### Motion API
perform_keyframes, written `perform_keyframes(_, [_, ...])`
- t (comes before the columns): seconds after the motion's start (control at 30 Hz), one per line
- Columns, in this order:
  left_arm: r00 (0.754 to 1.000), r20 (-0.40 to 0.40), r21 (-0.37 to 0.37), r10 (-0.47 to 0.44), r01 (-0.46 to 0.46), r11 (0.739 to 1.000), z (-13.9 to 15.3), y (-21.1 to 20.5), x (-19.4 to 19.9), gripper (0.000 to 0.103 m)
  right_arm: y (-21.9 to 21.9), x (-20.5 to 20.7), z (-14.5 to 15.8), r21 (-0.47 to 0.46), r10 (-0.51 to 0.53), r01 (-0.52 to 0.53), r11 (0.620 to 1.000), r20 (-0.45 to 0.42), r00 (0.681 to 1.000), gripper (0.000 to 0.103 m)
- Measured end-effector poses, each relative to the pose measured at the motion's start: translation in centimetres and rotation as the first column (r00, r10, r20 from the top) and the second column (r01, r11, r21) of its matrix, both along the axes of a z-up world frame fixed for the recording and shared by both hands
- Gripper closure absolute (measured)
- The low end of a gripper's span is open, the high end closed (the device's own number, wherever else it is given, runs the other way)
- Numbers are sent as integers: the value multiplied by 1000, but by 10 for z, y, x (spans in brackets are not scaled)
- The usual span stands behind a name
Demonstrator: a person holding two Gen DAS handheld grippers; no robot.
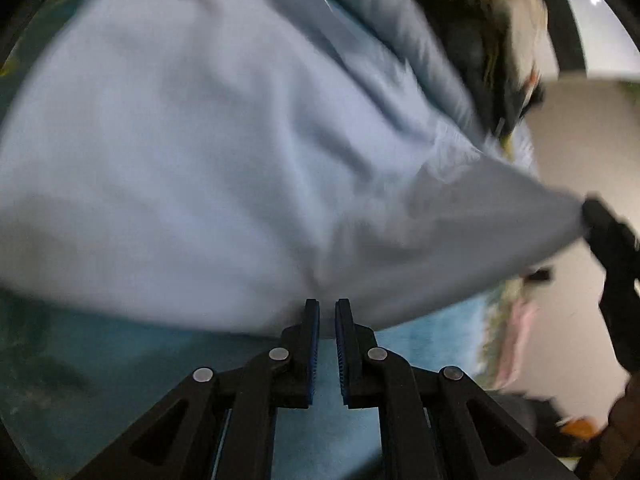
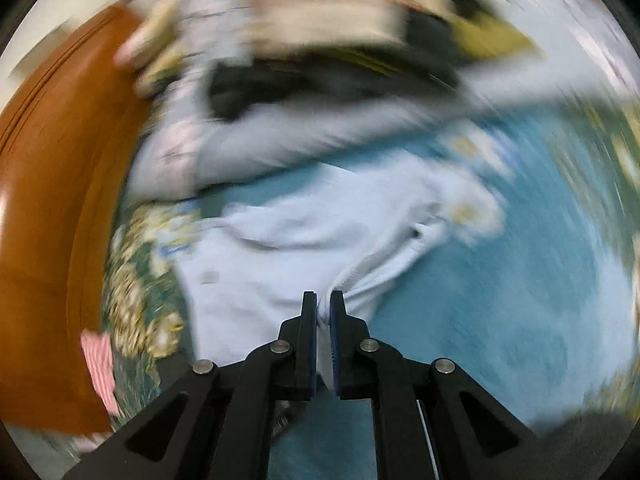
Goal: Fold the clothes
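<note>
Pale blue garment (image 2: 280,264) pinched in right gripper (image 2: 323,304); left gripper (image 1: 327,310) — at its hem.

Shirt (image 2: 304,256) on bedspread (image 2: 500,280) (pile (image 2: 320,68) behind).

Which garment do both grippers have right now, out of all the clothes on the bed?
The pale blue garment, pinched by the right gripper and left gripper; the dark and cream clothes lie heaped behind, ungripped.

Both grippers (image 1: 327,312) (image 2: 323,304) nearly closed, pinching.
</note>
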State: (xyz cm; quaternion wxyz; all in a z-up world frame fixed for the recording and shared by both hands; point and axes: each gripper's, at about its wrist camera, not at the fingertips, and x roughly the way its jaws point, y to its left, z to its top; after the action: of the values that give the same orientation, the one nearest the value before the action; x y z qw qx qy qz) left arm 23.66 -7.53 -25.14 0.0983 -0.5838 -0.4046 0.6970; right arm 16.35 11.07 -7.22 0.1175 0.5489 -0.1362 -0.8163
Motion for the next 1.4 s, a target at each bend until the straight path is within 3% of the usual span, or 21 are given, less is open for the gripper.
perform_keyframes(0.1, [988, -50, -16, 147, -148, 989, 17, -68, 37, 93, -76, 8, 16, 6, 235, -235, 972, -86, 968, 97])
perform_keyframes(0.2, [957, -31, -68, 288, -289, 955, 18, -130, 72, 93, -140, 22, -10, 16, 399, -399, 917, -51, 916, 98])
perform_keyframes(0.33, [917, -10, -92, 399, -398, 913, 13, -175, 98, 93, -185, 31, -75, 69, 455, -462, 884, 95, 885, 97])
perform_keyframes(0.43, [902, -10, -64, 432, -431, 900, 13, -187, 102, 91, -192, 41, -89, 109, 488, -497, 861, 101, 867, 97])
perform_keyframes(0.5, [913, -29, -47, 408, -409, 911, 17, -180, 89, 87, -190, 46, -88, 109, 504, -511, 852, 87, 859, 97])
perform_keyframes(0.63, [940, -56, 64, 335, -332, 941, 17, -174, 64, 75, -162, 43, -76, -5, 496, -496, 868, 53, 867, 93])
perform_keyframes(0.7, [953, -68, 101, 295, -288, 952, 14, -160, 44, 64, -141, 43, -69, -60, 470, -467, 882, 39, 882, 74])
perform_keyframes(0.83, [973, -75, 65, 219, -215, 974, 11, -143, 26, 56, -76, 42, -58, -65, 335, -333, 941, 12, 942, 70])
perform_keyframes(0.97, [989, -29, -5, 142, -143, 990, 4, -122, 14, 55, -19, 42, -67, -76, 175, -171, 982, 56, 983, 70])
perform_keyframes(1.07, [993, -44, -35, 110, -112, 993, 9, -108, 8, 59, 8, 45, -75, -77, 84, -78, 994, 85, 993, 70])
perform_keyframes(1.1, [993, -54, -45, 102, -105, 993, 12, -104, 7, 69, 13, 45, -78, -78, 66, -58, 995, 94, 993, 70])
perform_keyframes(1.13, [994, -61, -64, 93, -97, 993, 14, -99, 5, 90, 15, 46, -81, -82, 53, -45, 996, 103, 993, 70])
perform_keyframes(1.17, [995, -59, -110, 82, -88, 990, 15, -96, -1, 98, 17, 46, -84, -85, 41, -31, 996, 113, 993, 70])
perform_keyframes(1.27, [990, -119, -159, 73, -92, 983, 33, -92, -8, 98, 19, 45, -89, -95, 30, -18, 995, 125, 992, 70])
perform_keyframes(1.4, [966, -243, -194, 91, -141, 971, 72, -105, 18, 98, 9, 45, -104, -137, 60, -37, 990, 166, 984, 70])
